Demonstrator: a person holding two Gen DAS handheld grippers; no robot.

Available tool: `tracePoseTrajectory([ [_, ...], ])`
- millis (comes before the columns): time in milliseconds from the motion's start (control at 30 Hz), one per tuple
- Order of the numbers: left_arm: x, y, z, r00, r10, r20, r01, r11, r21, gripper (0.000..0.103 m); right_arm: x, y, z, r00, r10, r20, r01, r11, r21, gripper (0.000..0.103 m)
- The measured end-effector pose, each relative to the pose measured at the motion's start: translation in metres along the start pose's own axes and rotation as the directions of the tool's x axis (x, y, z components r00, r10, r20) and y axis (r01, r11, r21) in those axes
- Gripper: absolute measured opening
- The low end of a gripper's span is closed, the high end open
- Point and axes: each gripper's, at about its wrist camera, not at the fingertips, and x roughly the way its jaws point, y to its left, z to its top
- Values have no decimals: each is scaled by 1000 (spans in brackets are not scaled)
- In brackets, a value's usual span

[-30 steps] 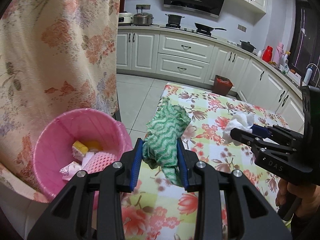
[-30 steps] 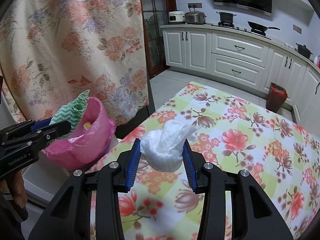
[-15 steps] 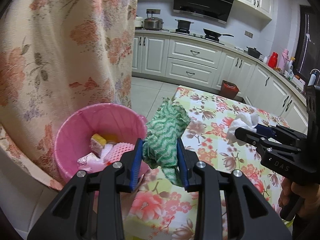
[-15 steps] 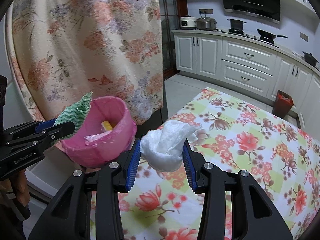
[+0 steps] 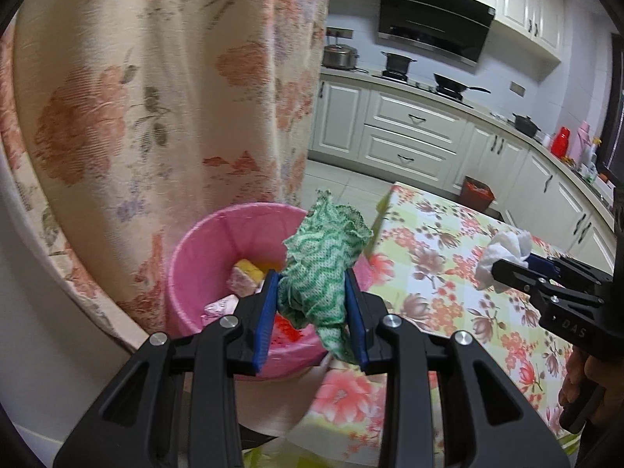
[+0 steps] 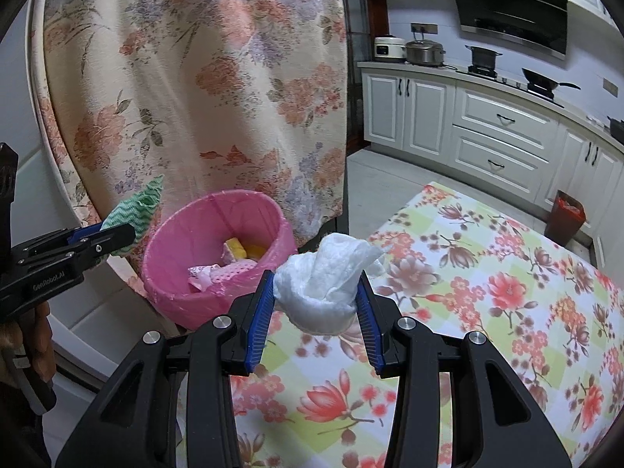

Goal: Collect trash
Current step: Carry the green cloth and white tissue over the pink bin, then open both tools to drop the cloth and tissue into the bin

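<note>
My left gripper is shut on a green-and-white patterned cloth and holds it over the near rim of the pink trash bin. The bin holds yellow and pink scraps. My right gripper is shut on a crumpled white tissue, above the table edge just right of the pink bin. The left gripper with its green cloth shows left of the bin in the right wrist view. The right gripper with the tissue shows at the right of the left wrist view.
A floral tablecloth covers the table right of the bin. A floral curtain hangs right behind the bin. White kitchen cabinets and a small red floor bin stand beyond the table.
Both grippers moved left toward the pink bin with their loads. The green cloth is now over the bin's rim, and the tissue has come close to the bin's right side.
</note>
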Motion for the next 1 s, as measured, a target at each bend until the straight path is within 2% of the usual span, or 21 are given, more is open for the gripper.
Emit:
tracePoseTrajectory([
  [467,6,38,16,997,70,22,-69,996,-52,32,38,43,38,998,61,-18,-62,995,-84,40],
  [1000,59,63,40,988,151,-17,-152,987,-55,33,123,75,82,985,147,-91,-158,980,-119,40],
])
